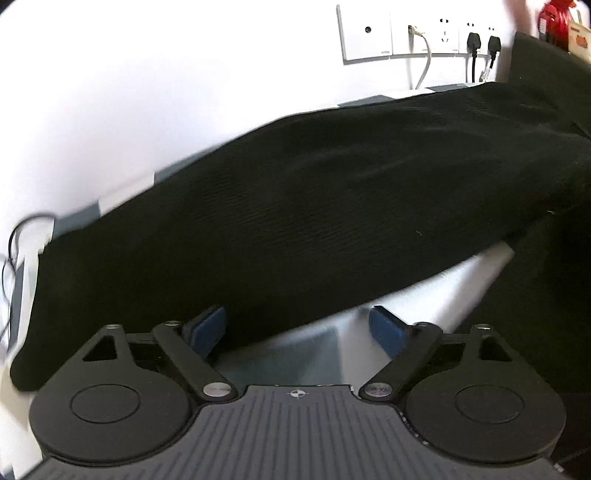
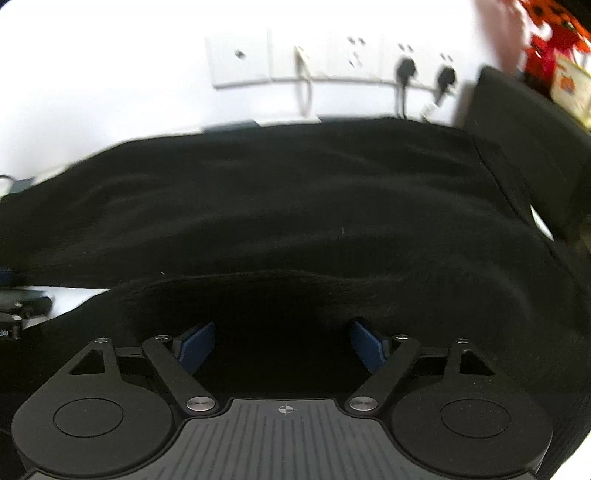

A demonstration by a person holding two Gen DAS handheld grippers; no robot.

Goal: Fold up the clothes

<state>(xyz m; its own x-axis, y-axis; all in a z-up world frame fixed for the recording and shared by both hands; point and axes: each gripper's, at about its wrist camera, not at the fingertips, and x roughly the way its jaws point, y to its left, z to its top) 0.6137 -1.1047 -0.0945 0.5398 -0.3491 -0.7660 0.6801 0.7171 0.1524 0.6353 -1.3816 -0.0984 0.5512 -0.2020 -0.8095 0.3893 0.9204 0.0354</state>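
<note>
Left tool [image 1: 297,326]: blue pads stand wide apart, nothing pinched; the near edge of the black garment [image 1: 314,206] crosses just ahead of the left pad, and bare bench [image 1: 424,291] shows between the pads and under the right one; I read no contact, though the left pad sits very close to the cloth edge and I cannot rule out a brush.

Right tool [image 2: 282,341]: pads likewise apart, empty; below and between them is only black cloth, a raised fold edge running across just beyond the tips; whether the tips touch the fabric I cannot tell, the view is blurred.

Garment: a dark knit, spread long across the pale bench, filling most of both views; its far edge runs near the wall; one layer already lies over another on the right side, where a seam line shows; a second dark shape stands at far right, and I cannot say if it belongs to the garment.

Beyond: wall sockets [image 1: 421,31] with plugs and cables; red items [image 1: 554,18] in the corner.

Judgement: between folds, both tools free and ready to re-grip; next I need each tool to find a single clean edge, close on one layer only, then lift both ends together and carry them over evenly; dark on dark makes the layers hard to separate by eye.
</note>
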